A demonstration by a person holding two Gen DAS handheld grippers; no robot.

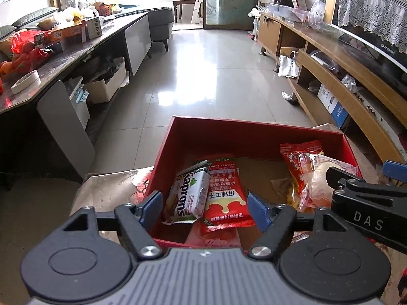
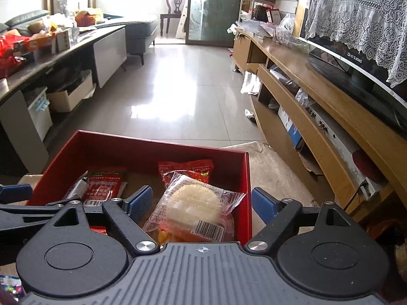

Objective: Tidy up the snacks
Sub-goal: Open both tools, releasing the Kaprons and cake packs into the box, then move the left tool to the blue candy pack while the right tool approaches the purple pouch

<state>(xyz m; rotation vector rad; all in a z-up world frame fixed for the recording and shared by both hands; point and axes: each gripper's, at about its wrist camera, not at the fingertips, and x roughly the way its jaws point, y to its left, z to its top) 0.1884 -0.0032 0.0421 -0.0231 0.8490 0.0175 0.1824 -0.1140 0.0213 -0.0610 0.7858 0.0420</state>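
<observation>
Left wrist view: the left gripper hangs over the near edge of the red box, jaws parted and empty, blue pads clear of the packets below.
Right wrist view: the right gripper stands spread wide and grips nothing; the wrapped round cake lies under the gap between its pads.
Snacks, left side of box: a white wafer packet leans on a red sachet, both on the box floor, at 12 o'clock from the left gripper.
Snacks, right side of box: the cake in clear film sits on a red bag, against the box's right wall.
Risk, collision: the two grippers are close side by side; the right one's arm shows at 3 o'clock in the left view, and a sideways move by either could knock the other.
Risk, box wall: the right gripper's outer pad stands outside the right wall, so closing or dropping here would probably catch the rim and shove the box.
Risk, slippery film: the cake's loose wrapper may slide or crumple under the pads.
Risk, stacking: the wafer packet is tilted and could slip when its neighbour is touched.
Surroundings: tiled floor at 12 o'clock, dark low table with oranges and boxes at 10 o'clock, wooden TV stand at 2 o'clock.
In the way: nothing lies over the snacks; only the box walls and the other gripper crowd the reach.
</observation>
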